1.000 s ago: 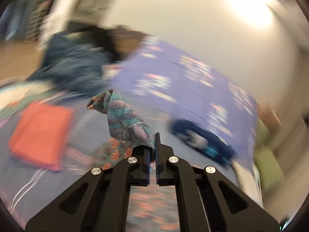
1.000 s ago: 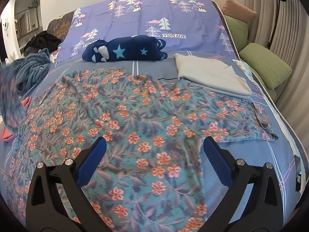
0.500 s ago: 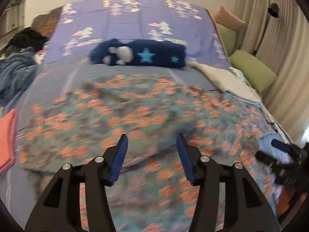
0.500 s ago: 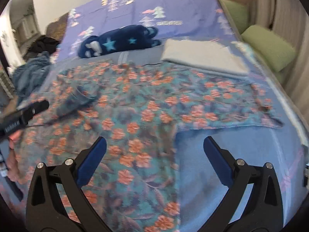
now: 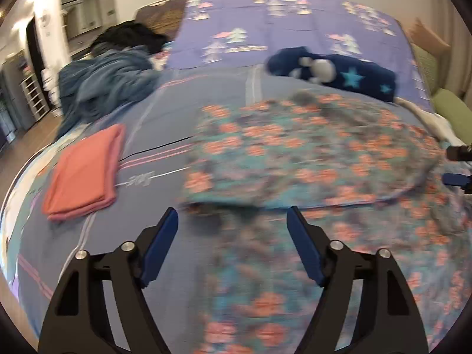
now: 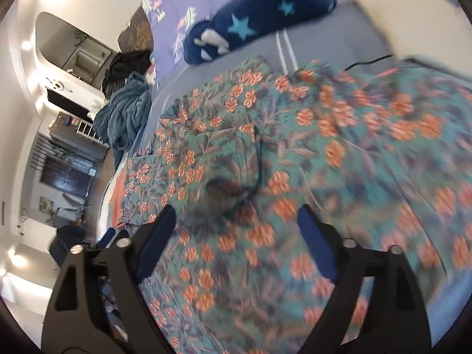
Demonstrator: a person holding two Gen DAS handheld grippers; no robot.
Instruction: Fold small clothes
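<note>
With both my tongs, left (image 5: pixel 231 225) and right (image 6: pixel 236 221), spread wide and holding nothing, the risk is a pinch that takes only the top layer of the floral garment (image 5: pixel 309 153) and drags its fold apart. The garment lies on the bed (image 5: pixel 165 112), its folded edge, as far as blur allows, at 12 o'clock from my left tongs and under my right.
</note>
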